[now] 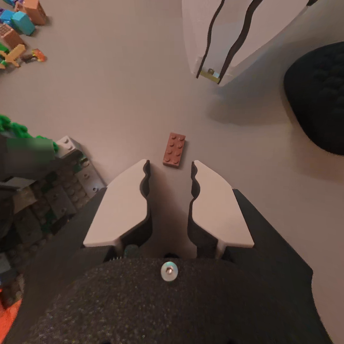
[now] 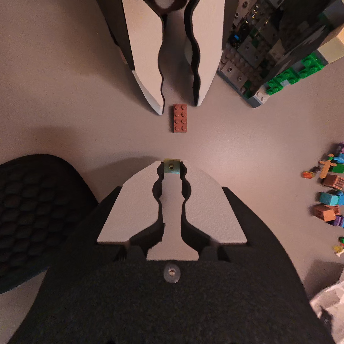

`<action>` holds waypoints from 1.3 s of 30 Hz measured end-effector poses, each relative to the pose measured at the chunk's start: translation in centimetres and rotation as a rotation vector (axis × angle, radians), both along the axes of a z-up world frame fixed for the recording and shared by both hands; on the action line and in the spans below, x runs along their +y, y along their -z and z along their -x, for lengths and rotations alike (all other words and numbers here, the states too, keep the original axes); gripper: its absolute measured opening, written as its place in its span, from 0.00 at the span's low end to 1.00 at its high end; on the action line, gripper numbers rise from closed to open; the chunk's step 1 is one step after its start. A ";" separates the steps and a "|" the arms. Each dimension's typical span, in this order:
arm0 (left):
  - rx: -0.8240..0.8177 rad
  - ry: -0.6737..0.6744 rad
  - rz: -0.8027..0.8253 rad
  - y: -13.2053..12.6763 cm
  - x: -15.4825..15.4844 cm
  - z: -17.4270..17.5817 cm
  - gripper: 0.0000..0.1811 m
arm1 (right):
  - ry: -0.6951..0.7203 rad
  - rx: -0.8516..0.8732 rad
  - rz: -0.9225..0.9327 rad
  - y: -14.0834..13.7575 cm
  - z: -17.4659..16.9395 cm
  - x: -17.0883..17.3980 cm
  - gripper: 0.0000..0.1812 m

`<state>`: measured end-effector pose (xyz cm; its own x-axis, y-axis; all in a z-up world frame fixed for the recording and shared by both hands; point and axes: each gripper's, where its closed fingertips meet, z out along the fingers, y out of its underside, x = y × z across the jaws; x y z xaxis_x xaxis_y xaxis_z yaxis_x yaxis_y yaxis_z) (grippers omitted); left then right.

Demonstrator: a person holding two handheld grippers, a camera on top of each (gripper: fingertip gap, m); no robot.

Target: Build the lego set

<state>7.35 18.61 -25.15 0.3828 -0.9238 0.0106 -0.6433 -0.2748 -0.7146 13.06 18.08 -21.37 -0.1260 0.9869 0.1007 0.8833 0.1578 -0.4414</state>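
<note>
With the left gripper (image 1: 170,163) spread empty just beside the brown plate (image 1: 174,150) on the table (image 1: 111,93), the right gripper (image 2: 171,164) pinches what looks like a small yellowish piece (image 2: 171,168), which could twist loose if pressed off-centre.

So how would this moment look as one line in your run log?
left gripper: open, empty, near brown plate | right gripper: shut on small yellow piece | brown plate: flat on table, untouched

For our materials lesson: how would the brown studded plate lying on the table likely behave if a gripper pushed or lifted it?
The brown plate looks rigid and thin, so it probably slides flat on the smooth table rather than rolling or tipping. Lying so low, its edges may be awkward to pinch.
</note>
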 end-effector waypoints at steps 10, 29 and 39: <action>0.051 0.042 -0.008 0.0 -2.7 -0.8 0.09 | -0.090 -0.010 0.016 1.0 2.8 -1.9 0.09; -0.004 0.074 -0.013 0.0 -4.1 0.5 0.09 | -0.186 -0.080 0.025 2.8 5.4 -3.2 0.11; -0.028 0.082 -0.010 -0.2 -4.2 0.9 0.11 | -0.211 0.060 0.056 1.9 5.6 -3.6 0.12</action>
<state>6.47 14.41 -24.99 0.3056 -0.9521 0.0109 -0.6429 -0.2148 -0.7353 7.45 14.46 -23.30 -0.3259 0.9435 0.0596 0.8051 0.3100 -0.5057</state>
